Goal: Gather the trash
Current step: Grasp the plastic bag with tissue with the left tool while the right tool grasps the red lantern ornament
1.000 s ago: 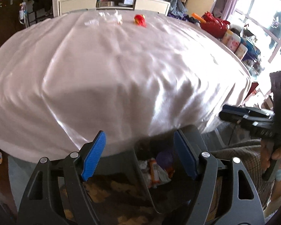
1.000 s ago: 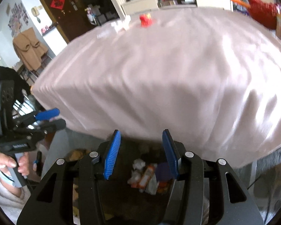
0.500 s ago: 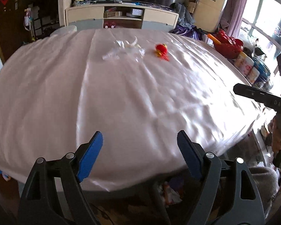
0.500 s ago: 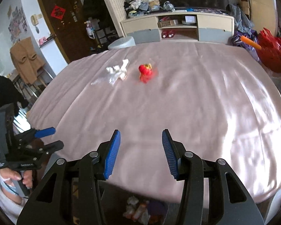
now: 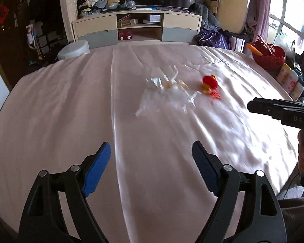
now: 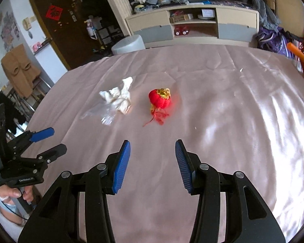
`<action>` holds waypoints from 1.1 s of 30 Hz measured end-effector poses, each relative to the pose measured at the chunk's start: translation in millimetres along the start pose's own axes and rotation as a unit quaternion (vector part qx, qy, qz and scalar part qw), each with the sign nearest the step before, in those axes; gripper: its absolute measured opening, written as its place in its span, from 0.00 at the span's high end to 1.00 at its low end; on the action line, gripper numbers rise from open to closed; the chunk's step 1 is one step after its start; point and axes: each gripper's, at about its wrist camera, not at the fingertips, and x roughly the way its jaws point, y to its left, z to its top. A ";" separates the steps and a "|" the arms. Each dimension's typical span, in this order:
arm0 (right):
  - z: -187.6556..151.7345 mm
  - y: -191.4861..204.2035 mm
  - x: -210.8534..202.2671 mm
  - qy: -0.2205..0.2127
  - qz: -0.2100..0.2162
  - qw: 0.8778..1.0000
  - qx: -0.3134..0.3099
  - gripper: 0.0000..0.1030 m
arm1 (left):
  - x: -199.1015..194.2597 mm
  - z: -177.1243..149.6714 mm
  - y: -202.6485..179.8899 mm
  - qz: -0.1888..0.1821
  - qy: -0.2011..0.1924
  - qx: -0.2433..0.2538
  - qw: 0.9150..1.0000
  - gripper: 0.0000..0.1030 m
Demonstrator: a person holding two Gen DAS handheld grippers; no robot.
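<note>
**Trash on the pink table: two items, both untouched**

Left gripper (image 5: pixel 151 158): jaws spread wide, blue pads facing each other, nothing between them. It hovers above the near part of the pink tablecloth (image 5: pixel 60 111), pointed toward the middle of the table.

Right gripper (image 6: pixel 152 154): jaws parted to a moderate gap, also empty. It hangs over the near cloth, aimed roughly at the red item ahead of it.

Crumpled white tissue (image 6: pixel 119 97): lying mid-table, with a piece of clear plastic wrap (image 6: pixel 99 113) spread against its near-left side. In the left wrist view this pair is blurred.

Red lantern ornament (image 6: pixel 160 99): small, round, gold-capped, with a red tassel trailing toward the grippers. It sits just beside the tissue, on its right, apart from it.

Both items are well ahead of either gripper's fingertips.

Beyond the table: low cabinet (image 6: pixel 192 24) with open shelves, clothes heaped on top; a white round stool (image 6: pixel 127 44) at the far edge; a red basket (image 5: pixel 269 54) off the right side.
</note>
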 end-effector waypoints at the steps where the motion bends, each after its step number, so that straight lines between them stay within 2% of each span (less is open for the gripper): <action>1: 3.9 -1.8 5.7 0.002 0.002 1.000 0.005 0.54 | 2.5 4.1 1.1 0.001 -0.001 0.004 1.000 0.19; 5: 18.4 -7.3 21.4 0.003 0.004 1.000 0.017 0.55 | 15.7 18.3 1.0 0.007 0.000 0.024 1.000 0.15; 12: 42.6 2.4 48.2 0.005 0.008 1.000 0.007 0.57 | 37.4 34.6 -1.1 0.006 0.013 0.048 0.999 0.15; 18: 51.8 4.7 62.0 0.002 -0.017 1.000 -0.005 0.57 | 58.6 42.6 -4.1 0.020 0.031 0.075 0.997 0.15; 25: 59.8 -5.6 70.7 0.009 -0.031 0.999 0.002 0.58 | 76.9 52.0 -8.5 0.015 0.038 0.094 0.995 0.15; 33: 69.1 -11.7 79.0 0.014 -0.018 1.000 0.005 0.57 | 90.5 69.7 -20.0 -0.006 0.036 0.110 0.993 0.15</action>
